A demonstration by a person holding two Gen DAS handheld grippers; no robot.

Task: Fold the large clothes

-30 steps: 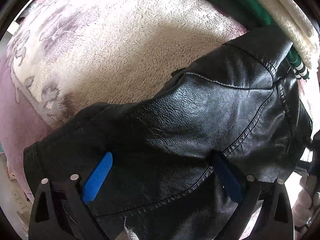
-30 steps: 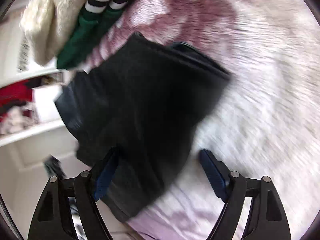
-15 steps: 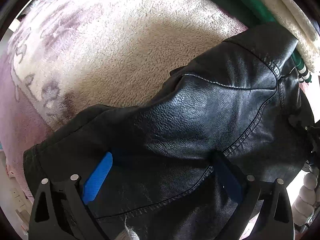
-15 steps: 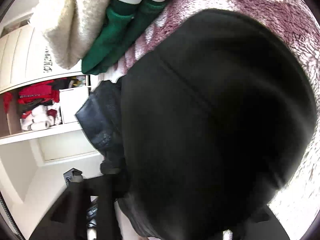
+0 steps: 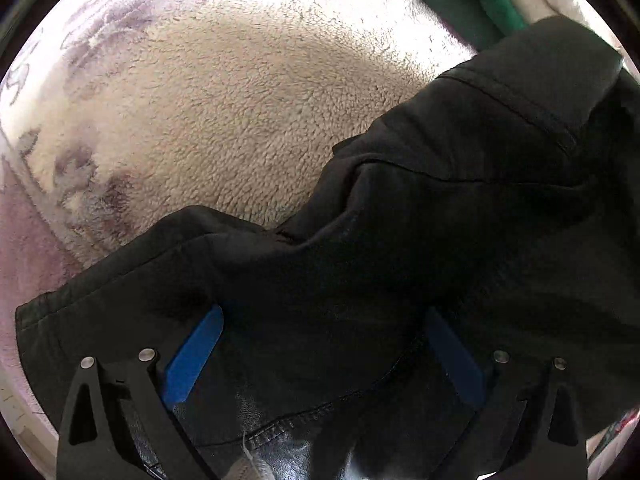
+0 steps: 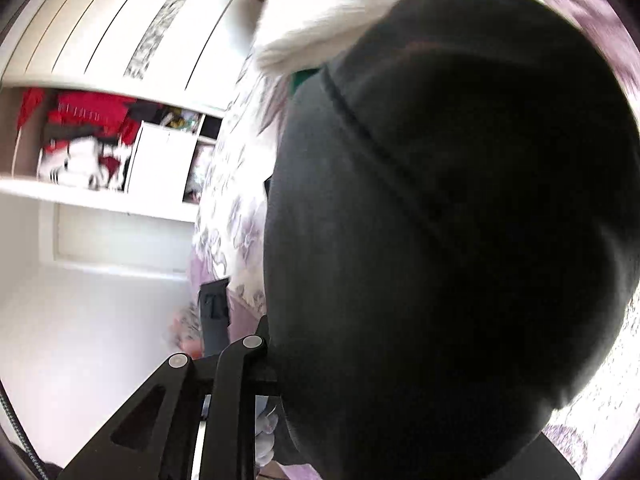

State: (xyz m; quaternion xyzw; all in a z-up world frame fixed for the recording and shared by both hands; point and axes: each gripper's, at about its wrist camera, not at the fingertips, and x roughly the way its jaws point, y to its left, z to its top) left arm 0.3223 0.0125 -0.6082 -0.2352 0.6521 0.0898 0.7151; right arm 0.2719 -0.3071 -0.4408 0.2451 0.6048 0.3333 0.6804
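- Left wrist view: a black jacket (image 5: 420,280) lies on a fleecy blanket (image 5: 240,100) and fills the lower and right part of the view. One dark layer is draped over another, with a stitched seam showing near the bottom.
- The left gripper (image 5: 324,356) hovers low over the jacket with its blue fingers (image 5: 194,356) spread wide; nothing is pinched between them.
- A green garment (image 5: 460,0) lies at the top right, just beyond the jacket's far edge, beside something white.
- Right wrist view: the jacket (image 6: 460,220) bulges right up against the lens and hides most of the right gripper (image 6: 360,420). Only the left linkage shows, so I cannot tell whether its tongs are apart or pinching the cloth.
- A shelf (image 6: 100,196) with red and white clothes stands off to the left, and the view is tilted and blurred.
- Progress, as a judgement: the fold looks under way, with a flap laid across the body. The jacket is not yet a flat, compact packet, so further folds and smoothing seem left.
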